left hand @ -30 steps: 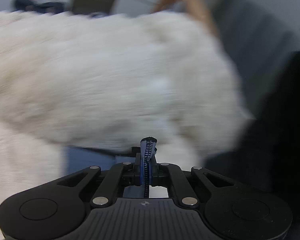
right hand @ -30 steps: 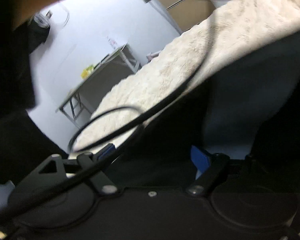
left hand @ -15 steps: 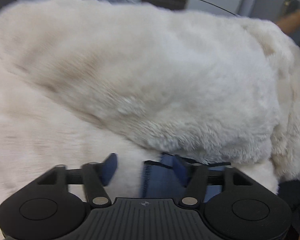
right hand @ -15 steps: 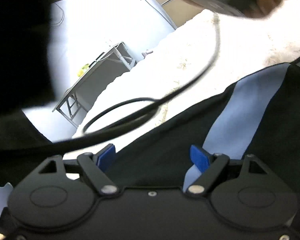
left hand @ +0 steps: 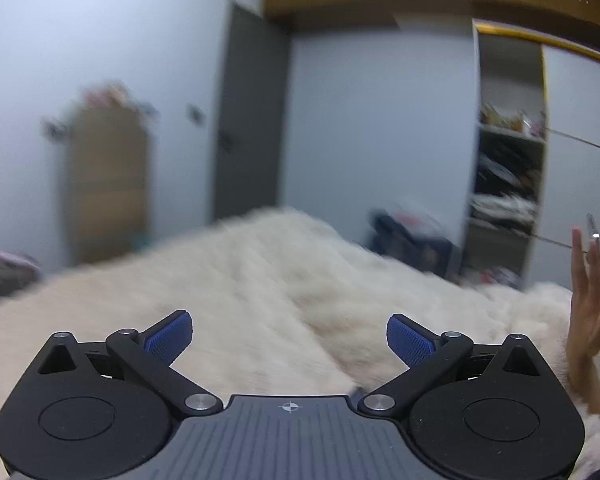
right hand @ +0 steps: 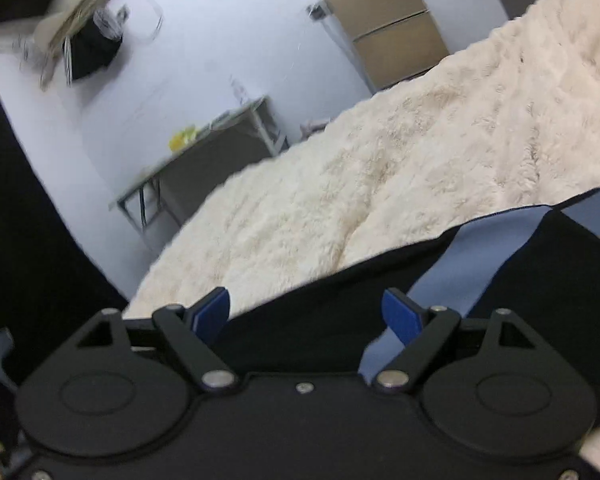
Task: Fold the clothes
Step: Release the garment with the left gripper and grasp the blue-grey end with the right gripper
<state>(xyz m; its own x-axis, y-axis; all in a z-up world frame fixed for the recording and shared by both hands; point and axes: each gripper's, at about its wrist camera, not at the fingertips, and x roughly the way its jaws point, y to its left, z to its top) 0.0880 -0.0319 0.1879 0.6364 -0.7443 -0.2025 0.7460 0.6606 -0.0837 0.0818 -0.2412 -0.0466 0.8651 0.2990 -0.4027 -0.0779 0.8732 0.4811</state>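
Note:
A black garment with a light blue stripe lies flat on a cream fluffy blanket covering the bed. My right gripper hovers open just over the garment's near edge; its blue pads do not press the cloth. My left gripper is raised above the blanket and points across the bed toward the room. Its jaws are opening wide with nothing between them. The garment hardly shows in the left wrist view.
A person's hand is raised at the right edge. Beyond the bed stand a grey door, a wooden cabinet, an open wardrobe and a dark pile. A small table stands by the wall.
My left gripper let go of the blue and black cloth edge, opened wide, then swung up and away to face the room. The cable and arm have left the right wrist view.

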